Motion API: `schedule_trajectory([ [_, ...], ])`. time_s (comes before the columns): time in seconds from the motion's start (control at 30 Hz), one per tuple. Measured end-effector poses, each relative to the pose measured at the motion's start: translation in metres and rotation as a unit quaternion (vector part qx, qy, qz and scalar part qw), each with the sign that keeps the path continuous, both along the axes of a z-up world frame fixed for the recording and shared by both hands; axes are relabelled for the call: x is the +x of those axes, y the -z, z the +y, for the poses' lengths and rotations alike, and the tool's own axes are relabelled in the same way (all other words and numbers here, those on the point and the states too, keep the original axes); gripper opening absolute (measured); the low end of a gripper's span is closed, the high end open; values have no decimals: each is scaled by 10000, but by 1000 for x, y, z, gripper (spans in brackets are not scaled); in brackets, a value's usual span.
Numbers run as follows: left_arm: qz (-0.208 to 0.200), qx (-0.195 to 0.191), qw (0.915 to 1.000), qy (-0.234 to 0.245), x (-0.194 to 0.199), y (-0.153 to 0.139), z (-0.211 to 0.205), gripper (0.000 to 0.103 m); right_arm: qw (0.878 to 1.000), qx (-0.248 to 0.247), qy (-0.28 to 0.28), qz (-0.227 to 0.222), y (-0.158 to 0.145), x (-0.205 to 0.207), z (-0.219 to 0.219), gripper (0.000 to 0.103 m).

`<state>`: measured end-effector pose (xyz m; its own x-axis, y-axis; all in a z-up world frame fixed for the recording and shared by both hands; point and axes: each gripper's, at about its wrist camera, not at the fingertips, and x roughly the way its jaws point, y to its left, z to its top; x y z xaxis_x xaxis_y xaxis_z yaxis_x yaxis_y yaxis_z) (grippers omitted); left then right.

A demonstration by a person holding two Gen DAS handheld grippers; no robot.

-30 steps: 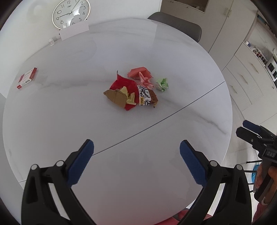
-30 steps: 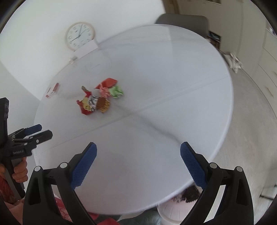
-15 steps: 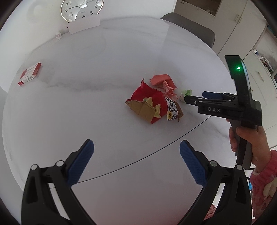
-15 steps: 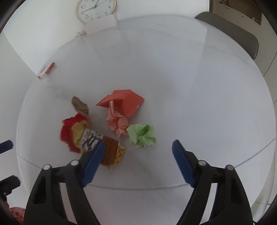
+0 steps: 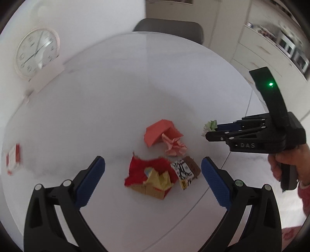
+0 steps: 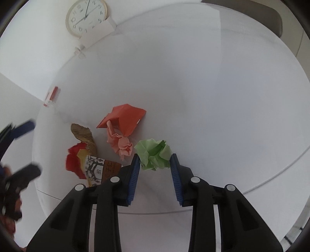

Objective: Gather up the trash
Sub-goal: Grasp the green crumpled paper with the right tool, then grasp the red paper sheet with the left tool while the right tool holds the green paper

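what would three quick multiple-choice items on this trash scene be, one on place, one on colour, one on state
1. Where is the clock?
A. beyond the table's far edge
B. on the chair
C. in the trash pile

2. What colour is the paper ball between the right gripper's fingers?
A. pink
B. green
C. white

3. How is the left gripper?
A. shut on the wrapper
B. shut on nothing
C. open

Answers:
1 A, it stands past the table.
2 B, green between blue pads.
3 C, its fingers stand wide apart, touching nothing.
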<state>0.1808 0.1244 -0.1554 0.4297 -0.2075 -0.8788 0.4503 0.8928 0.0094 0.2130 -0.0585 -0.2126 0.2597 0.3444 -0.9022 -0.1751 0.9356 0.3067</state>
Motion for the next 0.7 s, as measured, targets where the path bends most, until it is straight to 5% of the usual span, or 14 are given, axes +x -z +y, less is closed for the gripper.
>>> schedule_trajectory([
  [0.13, 59, 403, 9912, 1256, 49, 9, -12, 95, 9995, -14, 318, -71, -20, -23, -22, 33],
  [0.4, 648, 1049, 9438, 3068, 98, 60, -32, 77, 9928, -116, 1194, 13, -40, -80, -55, 35],
  [0.5, 641, 1304, 9295, 3389, 101, 76, -40, 75, 9882, -98, 1530, 51, -44, -96, -70, 35],
  [0.7, 660, 1263, 9185, 3688, 99, 90, -63, 73, 9813, -65, 1920, 125, -44, -109, -72, 35],
])
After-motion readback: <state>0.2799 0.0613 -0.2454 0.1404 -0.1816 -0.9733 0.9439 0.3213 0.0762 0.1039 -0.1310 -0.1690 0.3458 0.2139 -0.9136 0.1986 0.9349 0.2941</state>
